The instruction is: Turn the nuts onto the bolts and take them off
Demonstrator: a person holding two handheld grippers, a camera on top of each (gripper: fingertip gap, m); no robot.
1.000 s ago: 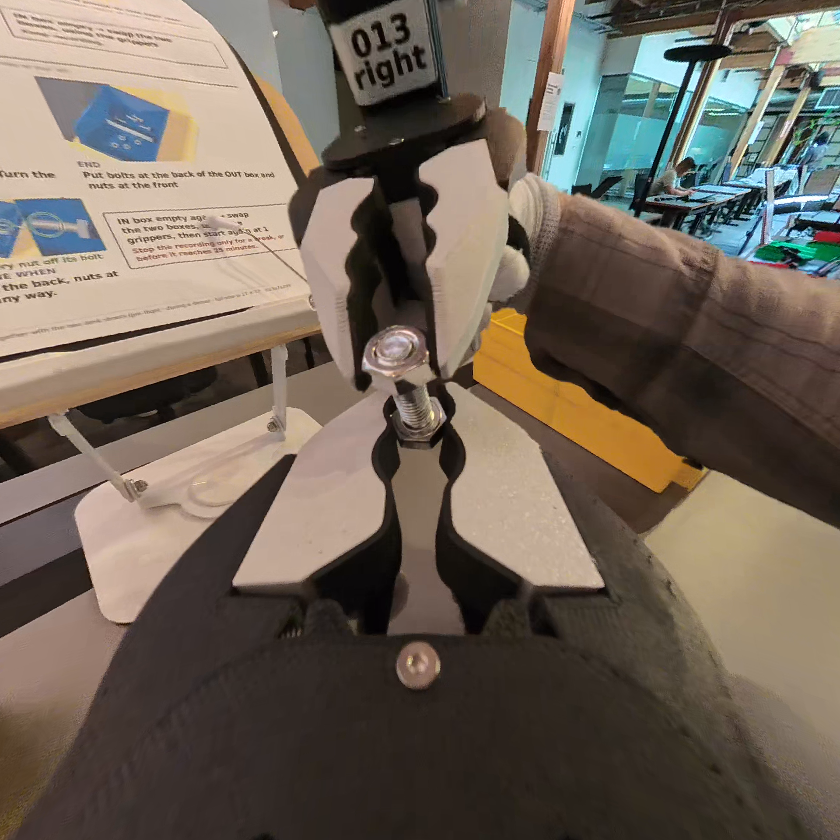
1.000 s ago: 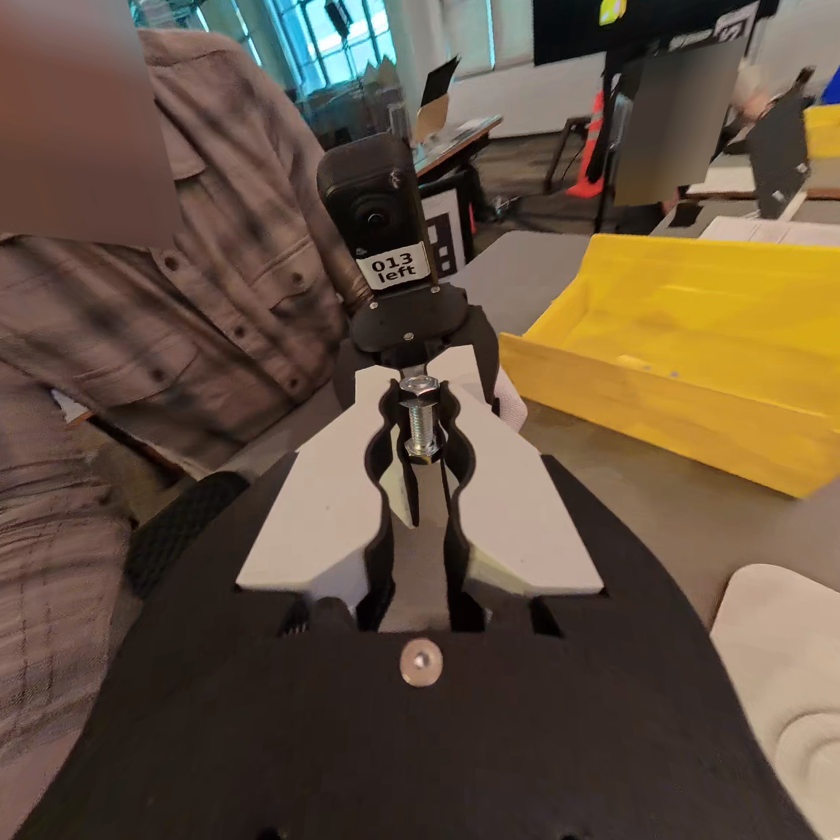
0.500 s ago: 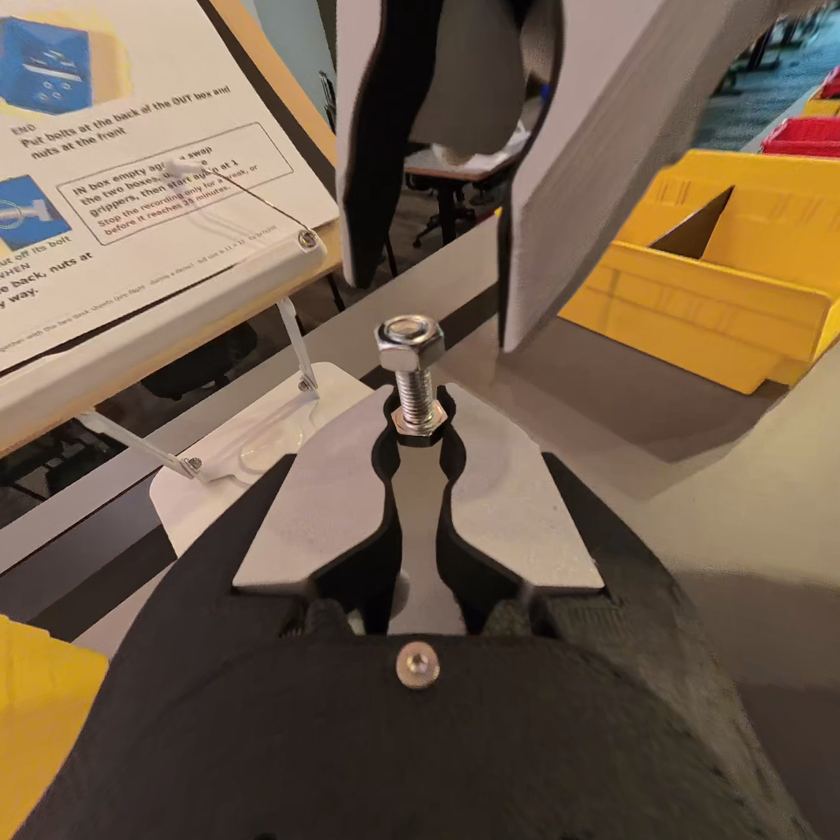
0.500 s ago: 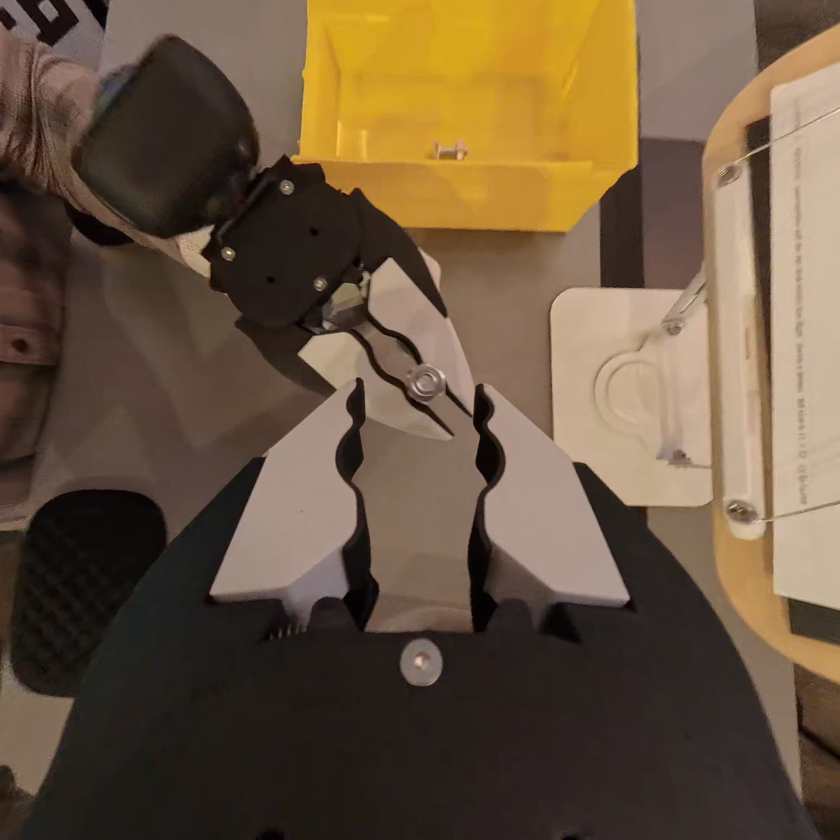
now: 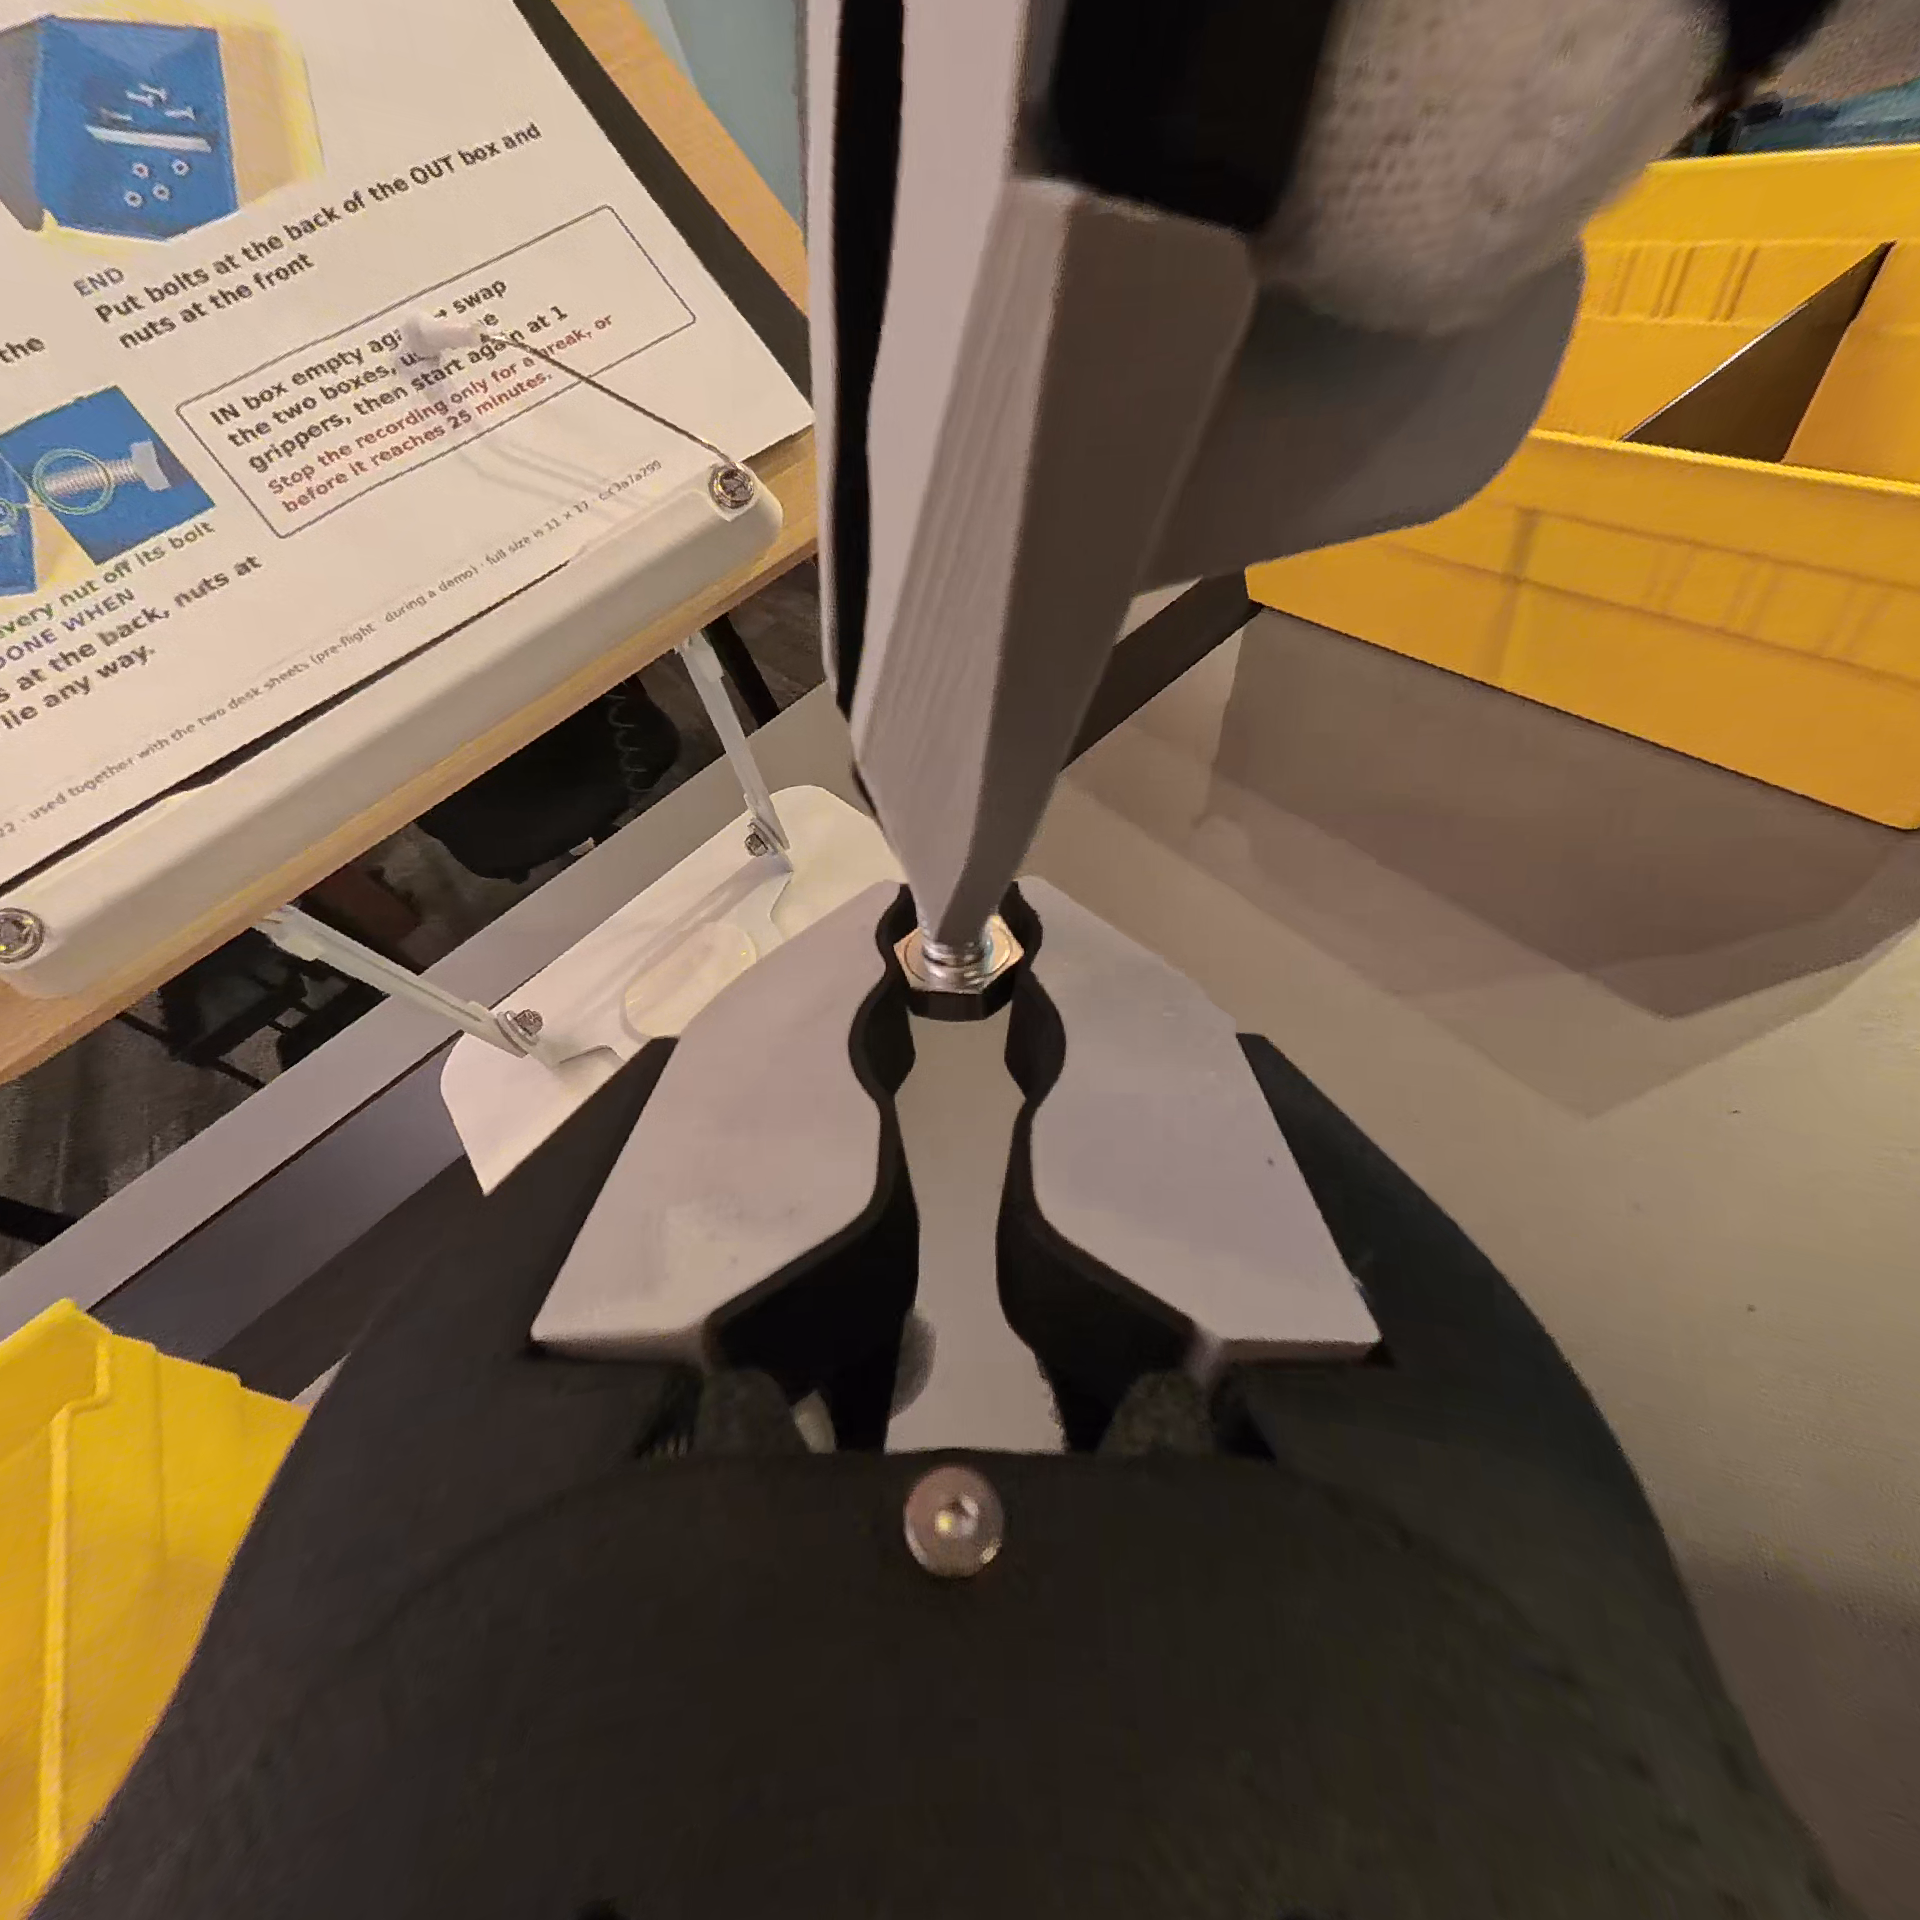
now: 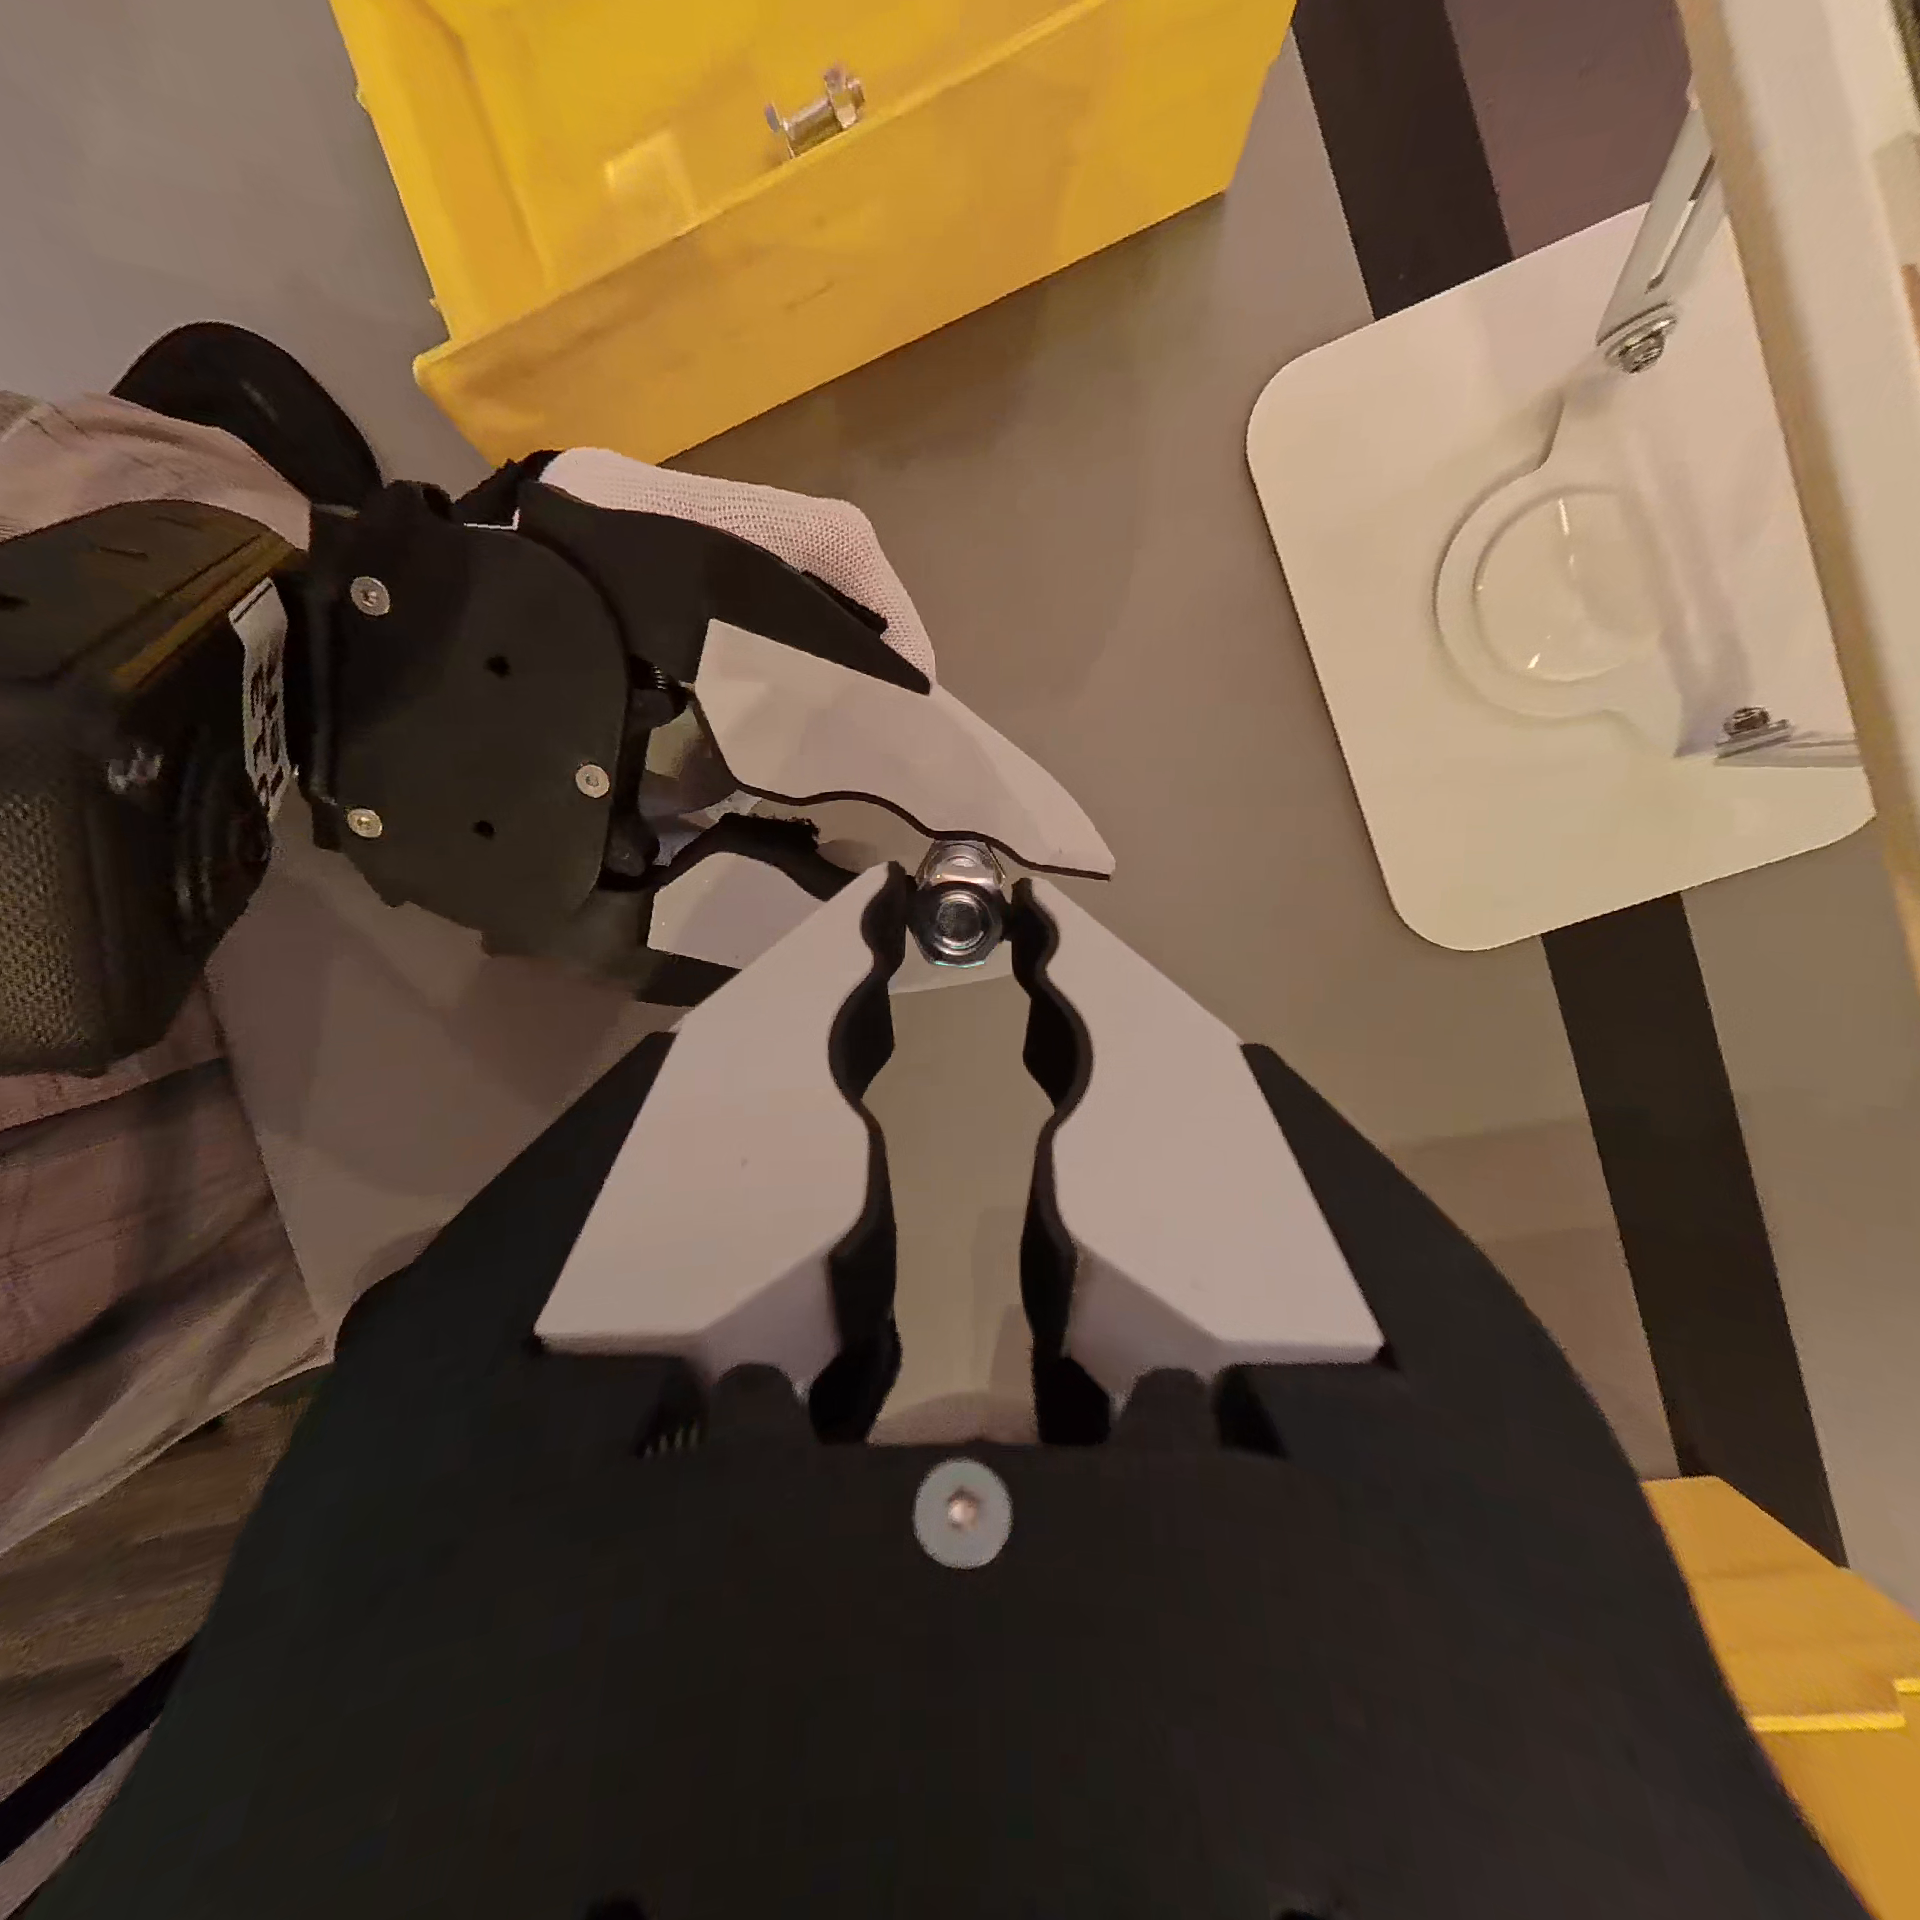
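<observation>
My left gripper (image 5: 957, 940) is shut on a steel nut (image 5: 954, 982) near its fingertips. A bolt's thread (image 5: 951, 948) stands up out of the nut. My right gripper (image 6: 954, 902) comes straight down from above and is shut on the bolt's hex head (image 6: 954, 925). In the left wrist view its white fingers (image 5: 987, 623) hide the head. In the right wrist view the left gripper's finger (image 6: 894, 758) reaches in from the left, with the nut (image 6: 961, 860) just behind the bolt head.
A yellow bin (image 6: 831, 270) behind holds one bolt assembly (image 6: 821, 109). Another yellow bin (image 5: 1662, 582) is at the right and a third (image 5: 104, 1507) at the lower left. An instruction sheet on a stand (image 5: 312, 364) with a white base (image 6: 1558, 582) is nearby. My left and right fingertips are right by each other.
My right gripper let go of the bolt, opened and swung up above it, then came down and closed on the bolt head. My left gripper kept hold of the nut.
</observation>
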